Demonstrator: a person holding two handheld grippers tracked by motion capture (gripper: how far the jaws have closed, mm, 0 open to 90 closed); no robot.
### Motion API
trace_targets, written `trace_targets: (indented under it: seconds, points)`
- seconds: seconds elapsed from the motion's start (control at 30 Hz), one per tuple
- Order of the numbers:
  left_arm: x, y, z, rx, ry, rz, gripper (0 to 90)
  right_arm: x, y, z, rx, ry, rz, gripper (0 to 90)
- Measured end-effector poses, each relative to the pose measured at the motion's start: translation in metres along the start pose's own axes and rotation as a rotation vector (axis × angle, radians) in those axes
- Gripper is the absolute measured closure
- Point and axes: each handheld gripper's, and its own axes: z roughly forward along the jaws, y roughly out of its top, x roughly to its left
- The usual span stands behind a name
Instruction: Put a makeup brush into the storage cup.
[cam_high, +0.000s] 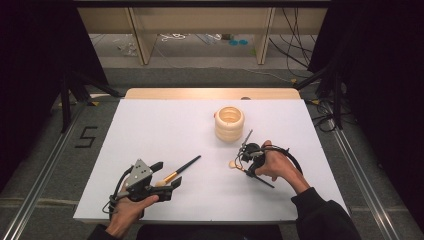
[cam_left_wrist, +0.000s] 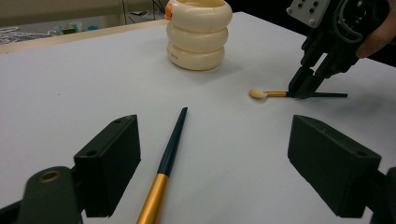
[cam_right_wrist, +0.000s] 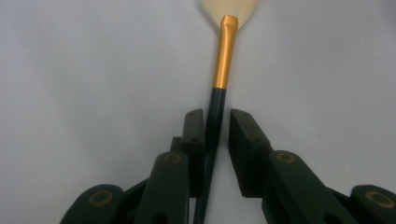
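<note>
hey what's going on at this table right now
A person holds a gripper in each hand over a white table. The right gripper has its jaws down around the dark handle of a small makeup brush lying flat, nearly closed on it. The left gripper is open, its jaws either side of a longer brush that also lies flat. A cream ringed holder stands upright further back, not touched by either gripper.

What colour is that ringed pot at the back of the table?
Cream, with a small orange bit at its rim. The pot shows best in the left gripper view.
</note>
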Motion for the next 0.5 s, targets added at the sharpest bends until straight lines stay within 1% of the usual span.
trace_targets:
  seconds: [0.03, 0.1, 0.13, 0.17, 0.23, 0.3, 0.33, 0.37, 0.4, 0.43, 0.47, 0.5]
  points:
    - [0.000, 0.000, 0.000, -0.003, -0.001, -0.004, 16.8, 0.001, 0.001, 0.000, 0.002, 0.019, 0.022, 80.1]
    - [0.001, 0.000, 0.001, -0.005, -0.002, -0.008, 16.9, 0.001, 0.002, 0.000, 0.013, 0.022, 0.026, 80.8]
    - [0.000, 0.000, 0.001, 0.001, 0.000, -0.005, 16.8, 0.000, 0.004, 0.000, 0.030, 0.026, 0.031, 82.2]
    - [0.000, 0.000, 0.000, 0.000, -0.001, -0.006, 16.8, 0.000, 0.005, 0.001, 0.030, 0.025, 0.035, 82.3]
    - [0.000, 0.000, 0.000, -0.004, -0.003, -0.008, 16.8, 0.000, 0.008, 0.001, 0.056, 0.034, 0.046, 82.5]
    - [0.000, 0.000, 0.000, -0.002, 0.000, -0.008, 16.8, -0.001, 0.009, 0.001, 0.063, 0.035, 0.044, 82.5]
    - [0.001, 0.000, 0.001, -0.003, -0.005, -0.002, 16.8, -0.001, 0.011, 0.001, 0.070, 0.031, 0.045, 82.5]
    - [0.000, 0.000, 0.000, -0.002, -0.004, -0.005, 16.8, -0.003, 0.012, 0.001, 0.088, 0.022, 0.023, 82.5]
    - [0.000, 0.000, 0.000, -0.004, -0.004, -0.009, 16.8, -0.003, 0.013, 0.002, 0.089, 0.013, 0.015, 82.6]
    - [0.001, 0.001, 0.000, -0.005, -0.003, -0.008, 16.8, -0.003, 0.013, 0.002, 0.089, 0.013, 0.015, 82.6]
    - [0.002, 0.001, 0.000, -0.003, -0.005, 0.003, 16.9, -0.002, 0.014, 0.002, 0.092, 0.009, 0.021, 82.6]
    - [0.002, 0.001, 0.000, -0.003, -0.005, 0.003, 16.9, -0.002, 0.014, 0.002, 0.088, 0.009, 0.022, 82.6]
